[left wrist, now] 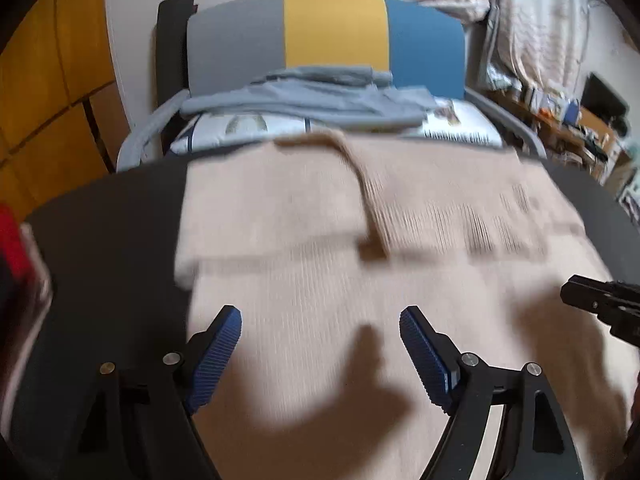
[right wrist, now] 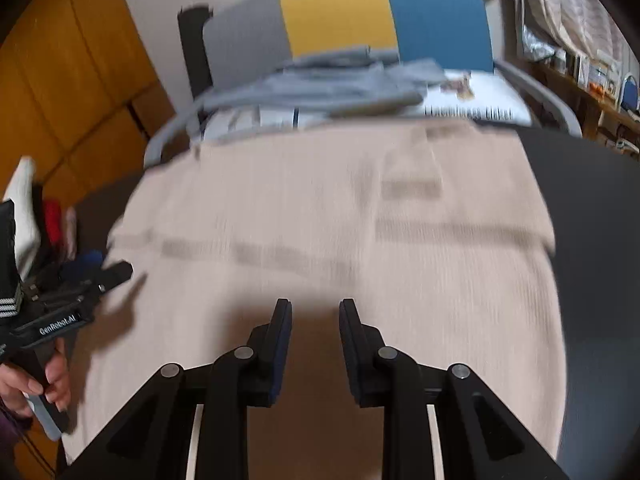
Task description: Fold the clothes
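The beige ribbed sweater point(left wrist: 360, 248) is spread across the dark table point(left wrist: 104, 240), partly folded, with one layer doubled over on the far half and a sleeve lying down the middle. Both shots are pretty blurry. The left gripper point(left wrist: 320, 354) hangs over the near edge with jaws spread wide, holding nothing. The right gripper point(right wrist: 314, 344) is only narrowly open, also empty. Behind the table, a chair point(left wrist: 332, 28) holds folded gray clothes point(left wrist: 312, 96).

Sweater point(left wrist: 360, 240) flat on table point(left wrist: 104, 240), chair point(left wrist: 332, 28) behind, folded clothes point(left wrist: 304, 100) on seat.
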